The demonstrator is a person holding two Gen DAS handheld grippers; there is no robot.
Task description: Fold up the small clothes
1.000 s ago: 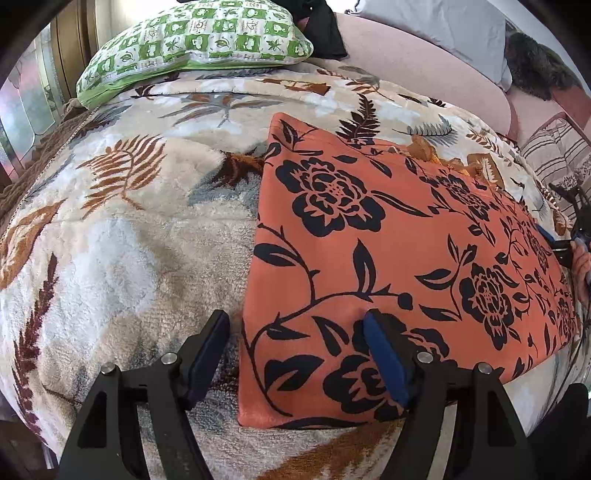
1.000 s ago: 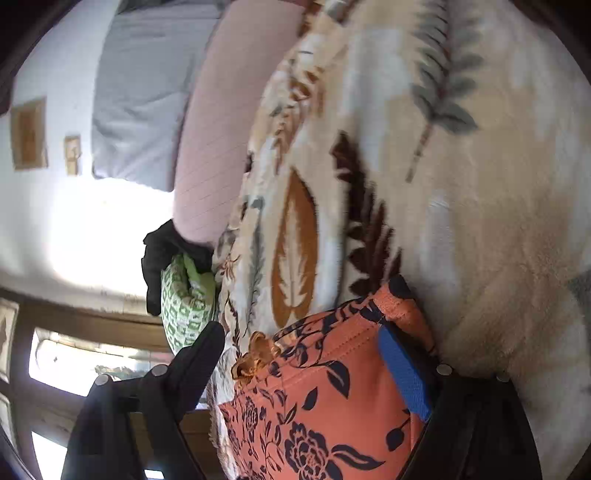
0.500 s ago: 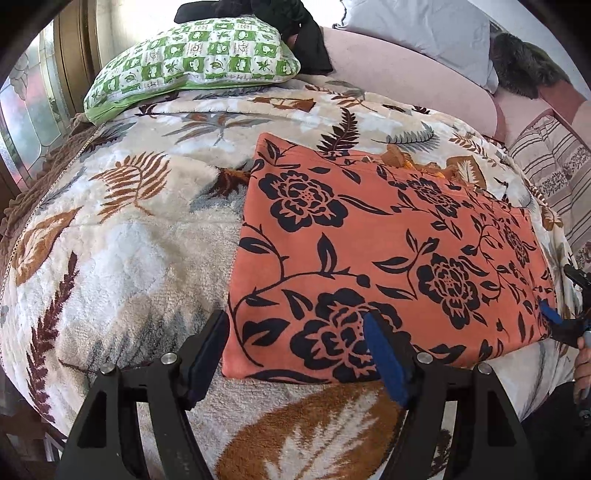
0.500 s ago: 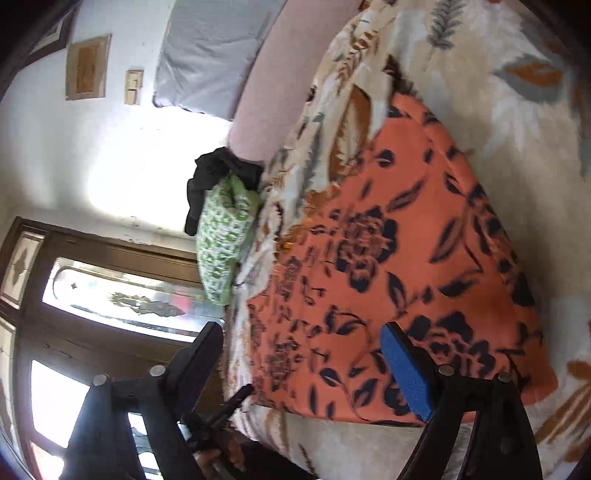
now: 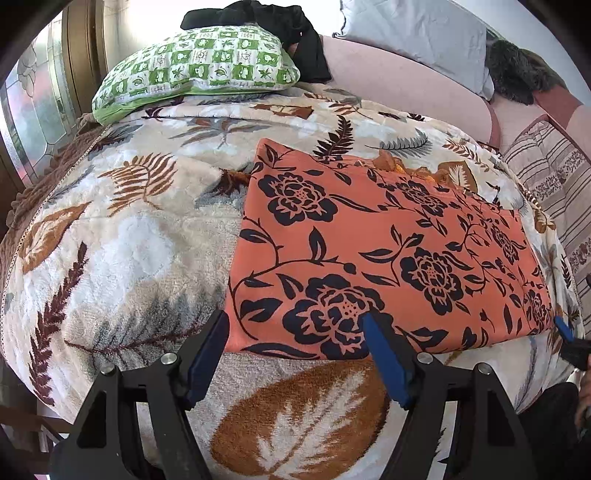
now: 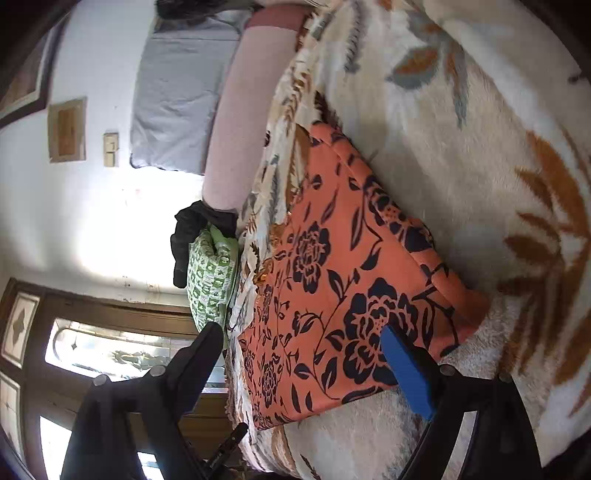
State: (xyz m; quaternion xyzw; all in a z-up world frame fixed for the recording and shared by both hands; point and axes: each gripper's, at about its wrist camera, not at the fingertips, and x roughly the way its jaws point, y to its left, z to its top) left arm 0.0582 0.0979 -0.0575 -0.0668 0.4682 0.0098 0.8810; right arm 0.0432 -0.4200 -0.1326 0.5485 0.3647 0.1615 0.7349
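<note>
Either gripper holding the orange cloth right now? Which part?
Neither. Left gripper and right gripper are both open; the orange floral cloth lies flat on the blanket.

A bed under a leaf-patterned blanket (image 5: 140,236) meets a pink headboard (image 5: 399,85); white wall (image 6: 92,221), wood-framed patterned-glass window (image 6: 110,350) glowing with daylight.

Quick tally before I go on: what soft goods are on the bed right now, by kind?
Orange floral garment: 1
Leaf-print blanket: 1
Green checked pillow: 1
Grey pillow: 1
Black cloth behind the green pillow: 1
Striped quilt: 1
Dark furry item: 1
Total: 7
</note>
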